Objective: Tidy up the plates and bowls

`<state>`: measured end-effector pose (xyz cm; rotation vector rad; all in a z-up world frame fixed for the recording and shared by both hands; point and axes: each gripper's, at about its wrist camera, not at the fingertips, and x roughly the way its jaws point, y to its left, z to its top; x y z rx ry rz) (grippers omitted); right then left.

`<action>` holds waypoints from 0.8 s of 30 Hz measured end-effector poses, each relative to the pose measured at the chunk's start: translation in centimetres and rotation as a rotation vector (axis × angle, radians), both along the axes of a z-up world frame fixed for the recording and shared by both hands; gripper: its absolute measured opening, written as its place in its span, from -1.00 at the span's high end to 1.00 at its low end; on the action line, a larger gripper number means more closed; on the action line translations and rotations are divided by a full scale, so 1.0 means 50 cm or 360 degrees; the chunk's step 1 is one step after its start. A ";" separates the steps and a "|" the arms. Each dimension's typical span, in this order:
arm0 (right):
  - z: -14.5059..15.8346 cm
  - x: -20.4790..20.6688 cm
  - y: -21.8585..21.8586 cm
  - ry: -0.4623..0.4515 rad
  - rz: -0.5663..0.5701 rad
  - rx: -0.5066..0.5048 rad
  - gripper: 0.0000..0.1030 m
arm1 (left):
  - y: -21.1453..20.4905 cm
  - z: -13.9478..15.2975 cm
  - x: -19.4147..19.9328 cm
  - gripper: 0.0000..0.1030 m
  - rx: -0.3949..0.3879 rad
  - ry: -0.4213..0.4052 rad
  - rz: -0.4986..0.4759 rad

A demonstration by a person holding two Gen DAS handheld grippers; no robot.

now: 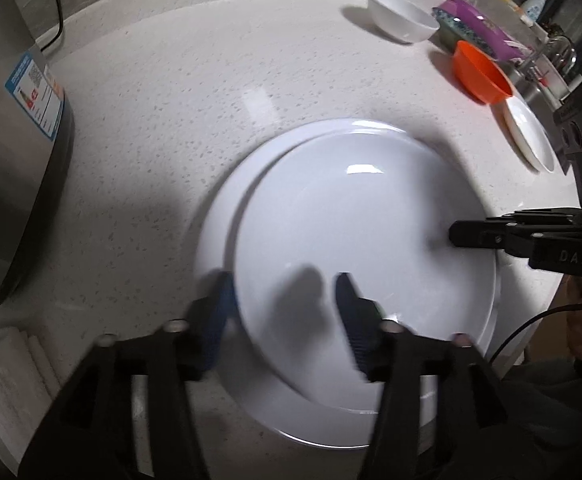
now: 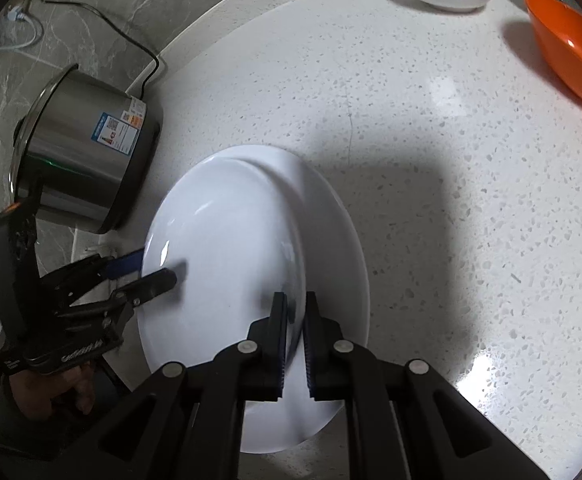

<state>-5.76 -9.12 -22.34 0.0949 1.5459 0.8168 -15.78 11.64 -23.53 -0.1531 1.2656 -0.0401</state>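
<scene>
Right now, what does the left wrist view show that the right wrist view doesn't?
Left wrist only: a small plate beyond the orange bowl, a purple container, bottles and folded cloths.

Right wrist only: the pot's lid rim, its cord, a wall socket.

Both: two stacked plates, the open left gripper astride the top rim, the right gripper shut on it, the white bowl, the pot.

On the right claw [image 1: 455, 234], seen from the left wrist camera, the raised letters "DAS" stand on its black body; more letters may follow, but the edge cuts them. The steel pot [image 2: 91, 152] carries a blue and white label [image 2: 119, 128] with a QR code; its small print is too fine to read. The embossed word on the left claw [image 2: 153, 272] body is not legible.
</scene>
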 end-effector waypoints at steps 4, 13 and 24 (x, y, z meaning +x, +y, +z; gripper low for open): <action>0.010 -0.008 0.007 -0.0058 0.0028 -0.0011 0.57 | 0.008 0.008 -0.014 -0.28 -0.0020 -0.0044 0.0043; 0.054 -0.017 -0.002 -0.0175 0.0044 0.0040 -0.28 | 0.049 0.114 -0.031 -0.47 -0.0146 -0.0319 0.0200; 0.155 0.121 -0.319 -0.0275 -0.0414 0.0414 -0.54 | -0.200 0.169 0.116 -0.99 -0.0574 -0.0390 -0.0048</action>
